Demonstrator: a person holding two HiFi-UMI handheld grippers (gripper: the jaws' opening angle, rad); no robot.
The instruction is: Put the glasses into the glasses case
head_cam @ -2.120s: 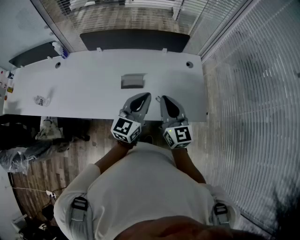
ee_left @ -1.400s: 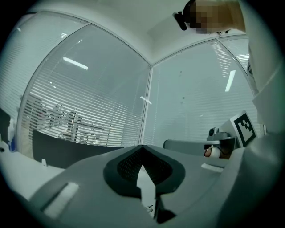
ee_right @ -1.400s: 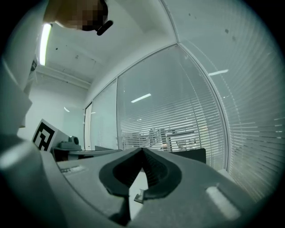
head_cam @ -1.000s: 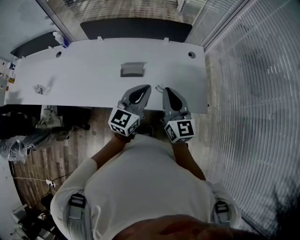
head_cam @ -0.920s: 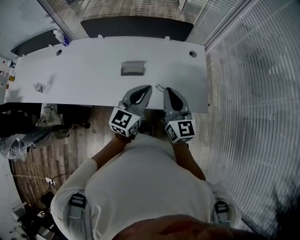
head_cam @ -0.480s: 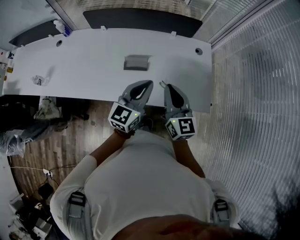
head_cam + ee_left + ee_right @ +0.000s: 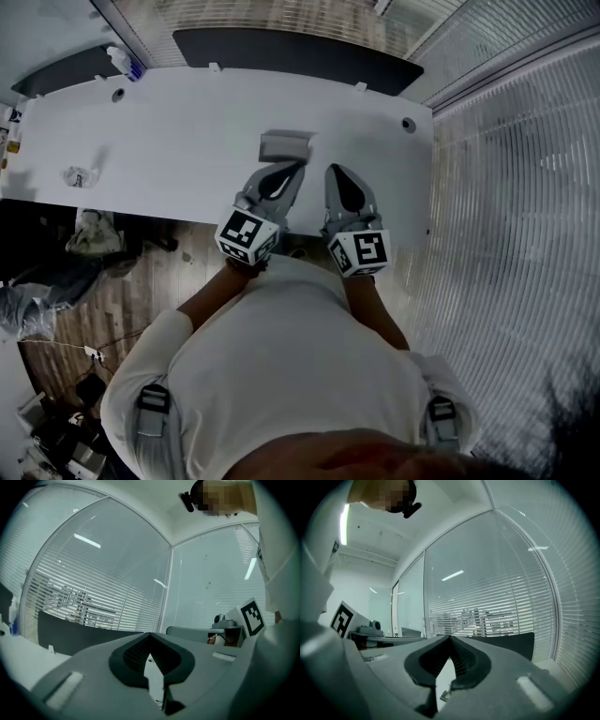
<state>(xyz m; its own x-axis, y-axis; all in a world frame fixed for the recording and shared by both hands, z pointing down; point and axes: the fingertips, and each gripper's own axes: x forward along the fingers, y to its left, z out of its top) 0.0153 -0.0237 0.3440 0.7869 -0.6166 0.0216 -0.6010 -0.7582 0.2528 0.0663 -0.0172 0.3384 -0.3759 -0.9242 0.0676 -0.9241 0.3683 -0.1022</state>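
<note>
— Where is the glasses case?
— It lies mid-desk, on the white desk.
— What differs for us from a second ago?
— We have brought both grippers forward over the desk. The left gripper, well short before, now has its tip just beside the case's near edge; we cannot tell whether it touches. The right gripper is near, to the case's right.
— Our fingers?
— Clenched on both, tips together, nothing between them

The tabletop is plain white, the glasses case pale grey. The left tool and right tool are grey (their cubes black-and-white squared).
</note>
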